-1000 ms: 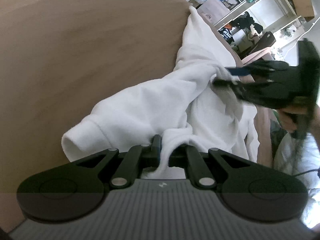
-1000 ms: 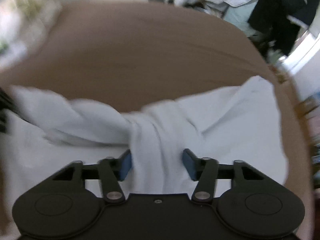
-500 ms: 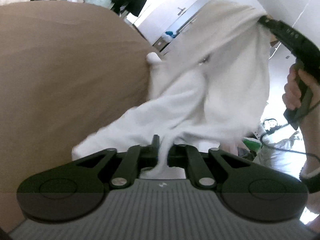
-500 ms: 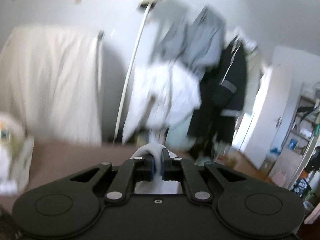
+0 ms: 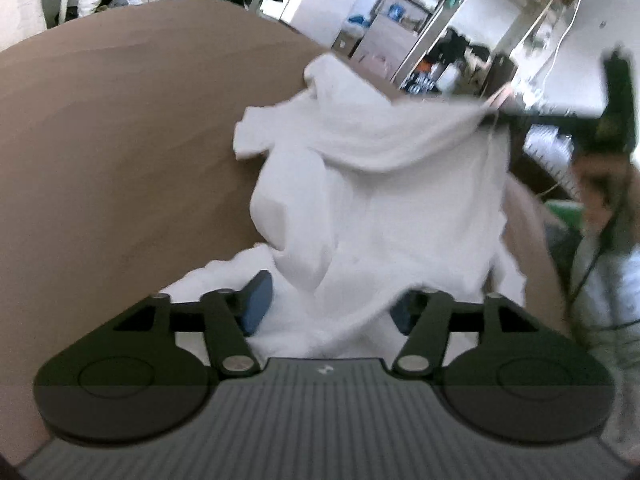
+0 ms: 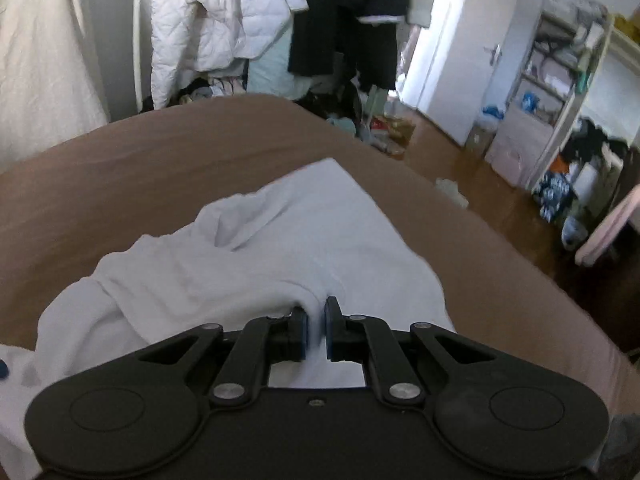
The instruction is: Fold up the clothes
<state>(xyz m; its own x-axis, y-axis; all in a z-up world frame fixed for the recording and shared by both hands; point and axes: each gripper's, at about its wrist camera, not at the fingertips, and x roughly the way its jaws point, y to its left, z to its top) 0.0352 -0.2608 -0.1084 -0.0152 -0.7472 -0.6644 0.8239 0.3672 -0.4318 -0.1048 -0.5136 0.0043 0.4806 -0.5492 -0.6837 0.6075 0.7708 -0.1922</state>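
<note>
you are in a lived-in bedroom at home. ahead of your right tool a bed (image 6: 120, 184) with a brown sheet fills the view. beyond its far edge a white quilted jacket (image 6: 208, 20) and dark coats (image 6: 344, 20) hang together. further right stand a white door (image 6: 460, 60) and open shelves (image 6: 560, 64) crowded with belongings, and clutter lies on the wooden floor (image 6: 500, 200).

White garment (image 5: 384, 208) on plain brown bed cover (image 5: 120, 152); black grippers with blue pads (image 5: 256, 304); white quilted jacket (image 6: 216, 20).
</note>
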